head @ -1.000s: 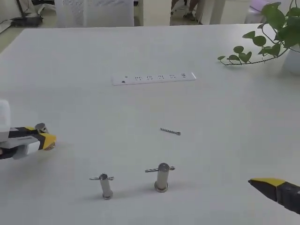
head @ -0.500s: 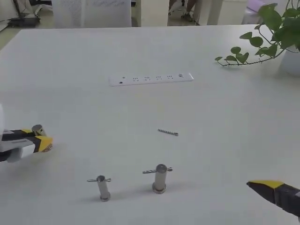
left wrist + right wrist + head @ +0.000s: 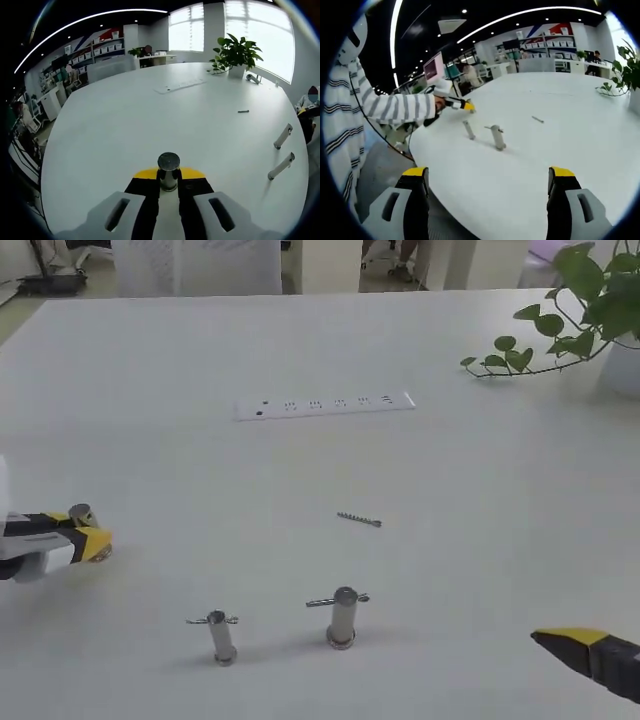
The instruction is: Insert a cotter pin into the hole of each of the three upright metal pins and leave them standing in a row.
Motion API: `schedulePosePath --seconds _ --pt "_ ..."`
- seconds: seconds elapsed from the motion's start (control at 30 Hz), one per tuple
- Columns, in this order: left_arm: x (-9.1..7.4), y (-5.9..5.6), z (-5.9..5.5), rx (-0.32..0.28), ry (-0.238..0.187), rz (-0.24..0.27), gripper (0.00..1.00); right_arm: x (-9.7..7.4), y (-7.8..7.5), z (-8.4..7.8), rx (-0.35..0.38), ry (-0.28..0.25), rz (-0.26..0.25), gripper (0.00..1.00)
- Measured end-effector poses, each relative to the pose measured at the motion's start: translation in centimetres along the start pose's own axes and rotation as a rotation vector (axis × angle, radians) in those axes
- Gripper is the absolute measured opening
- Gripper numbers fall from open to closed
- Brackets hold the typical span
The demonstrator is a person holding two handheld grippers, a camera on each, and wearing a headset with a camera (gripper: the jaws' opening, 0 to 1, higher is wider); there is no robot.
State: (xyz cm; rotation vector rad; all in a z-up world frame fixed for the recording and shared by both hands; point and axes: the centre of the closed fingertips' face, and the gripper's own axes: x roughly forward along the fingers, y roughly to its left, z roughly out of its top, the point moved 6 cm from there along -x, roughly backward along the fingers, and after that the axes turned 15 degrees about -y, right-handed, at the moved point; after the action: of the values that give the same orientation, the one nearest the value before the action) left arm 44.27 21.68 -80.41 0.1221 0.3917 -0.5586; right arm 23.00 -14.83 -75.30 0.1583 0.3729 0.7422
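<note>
White tabletop [image 3: 200, 470], open office behind. Jaws of the left gripper [image 3: 169, 182] pinch a metal pin [image 3: 169, 164]; those of the right gripper [image 3: 488, 181] are spread. Two fitted pins [image 3: 221, 637] [image 3: 343, 618] stand nearby, a loose cotter pin [image 3: 360, 520] beyond, then a power strip [image 3: 325, 405].

You're working at a white table [image 3: 150, 380]. A white power strip [image 3: 325, 404] is lying flat across its far half, sockets facing up. A leafy green plant [image 3: 590, 290] is trailing a vine over the table's far right corner, standing in a white pot [image 3: 626, 370]. A white chair [image 3: 195, 265] is sitting just beyond the far edge. Bright windows [image 3: 270, 35] are glowing behind the plant.
</note>
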Motion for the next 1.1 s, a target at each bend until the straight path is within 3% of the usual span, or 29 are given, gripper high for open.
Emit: schedulePosePath --seconds 0.13,0.4,0.9,1.1 --pt "-0.6 -0.7 -0.1 0.013 0.026 -0.027 0.11 0.2 0.0 -0.1 -0.003 0.003 0.006 1.0" --pt "-1.9 -1.4 0.0 -0.006 0.041 -0.026 0.11 0.4 0.3 -0.3 -0.018 0.022 0.036 1.0" --pt "-5.3 -2.8 1.7 -0.016 0.003 -0.04 0.11 0.4 1.1 -0.5 -0.041 0.022 0.071 1.0" --pt "-6.6 -3.8 2.3 -0.011 0.014 -0.035 0.11 0.2 1.0 -0.5 -0.045 0.016 0.069 1.0"
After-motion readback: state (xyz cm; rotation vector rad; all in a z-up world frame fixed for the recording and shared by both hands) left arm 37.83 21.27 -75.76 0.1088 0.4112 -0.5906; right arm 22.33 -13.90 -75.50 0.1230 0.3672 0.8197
